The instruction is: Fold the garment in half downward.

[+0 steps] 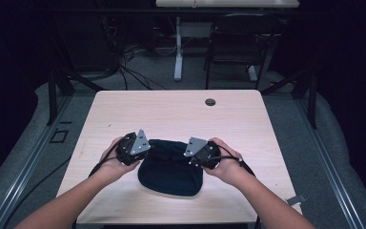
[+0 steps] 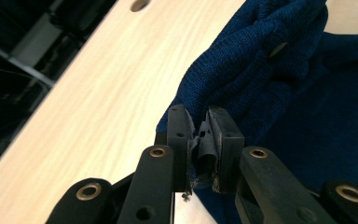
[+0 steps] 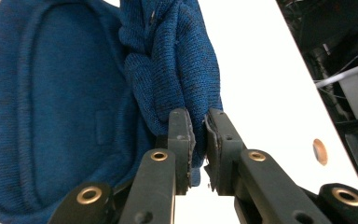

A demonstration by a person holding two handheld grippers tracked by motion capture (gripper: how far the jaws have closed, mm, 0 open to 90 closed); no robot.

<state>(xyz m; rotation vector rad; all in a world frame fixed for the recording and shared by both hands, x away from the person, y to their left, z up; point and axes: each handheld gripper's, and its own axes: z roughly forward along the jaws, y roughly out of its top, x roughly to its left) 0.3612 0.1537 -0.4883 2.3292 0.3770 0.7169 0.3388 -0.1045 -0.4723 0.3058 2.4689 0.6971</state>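
Sweater, dark blue knit, lies bunched on counter. Left claw and right claw each clamp fabric fold. Folding partly done; top edge likely needs laying down.

Right gripper clamped on a bunched fold of blue knit garment, cloth pinched between the two black jaws. Rest of the fabric spread flat to the left on the pale table. Round hole in the tabletop toward the right edge.
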